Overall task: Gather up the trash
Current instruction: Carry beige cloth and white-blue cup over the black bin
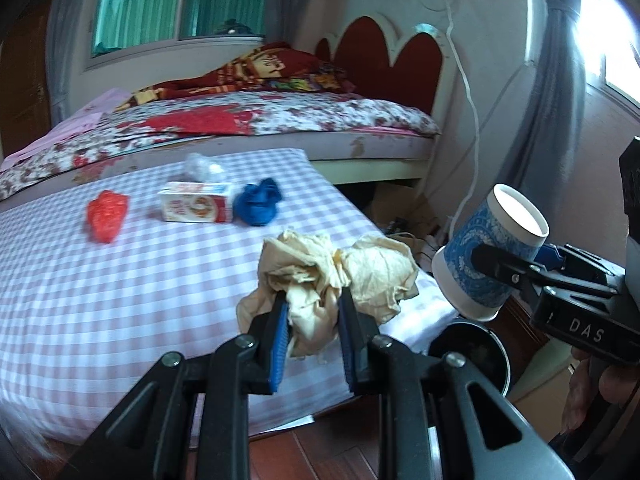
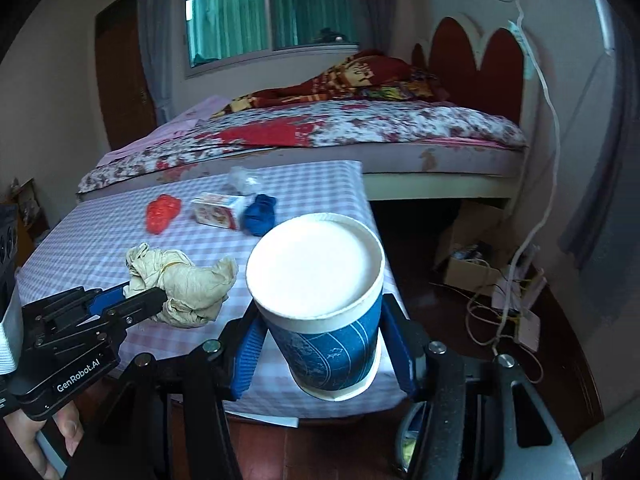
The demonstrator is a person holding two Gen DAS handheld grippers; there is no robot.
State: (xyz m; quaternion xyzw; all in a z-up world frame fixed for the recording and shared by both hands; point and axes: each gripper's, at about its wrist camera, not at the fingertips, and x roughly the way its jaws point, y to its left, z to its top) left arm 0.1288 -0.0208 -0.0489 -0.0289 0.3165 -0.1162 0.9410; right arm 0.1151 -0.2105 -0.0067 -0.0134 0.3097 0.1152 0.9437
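My left gripper [image 1: 314, 322] is shut on a crumpled beige paper wad [image 1: 360, 272] and holds it above the near right corner of the checked table [image 1: 120, 280]. The wad also shows in the right wrist view [image 2: 188, 284]. My right gripper [image 2: 324, 344] is shut on a blue-and-white paper cup [image 2: 320, 304], held tilted beyond the table's right edge. In the left wrist view the cup [image 1: 484, 256] hangs just above a dark round bin [image 1: 472, 348] on the floor. More trash lies on the table: a red plastic piece [image 1: 107, 216], a small carton [image 1: 196, 202], a blue crumpled item [image 1: 258, 204] and a clear plastic wad [image 1: 200, 166].
A bed [image 1: 260, 120] with a floral cover stands behind the table. A cardboard box [image 2: 468, 260] and tangled cables [image 2: 504, 300] lie on the wooden floor to the right. A white cord [image 1: 468, 92] hangs down the wall.
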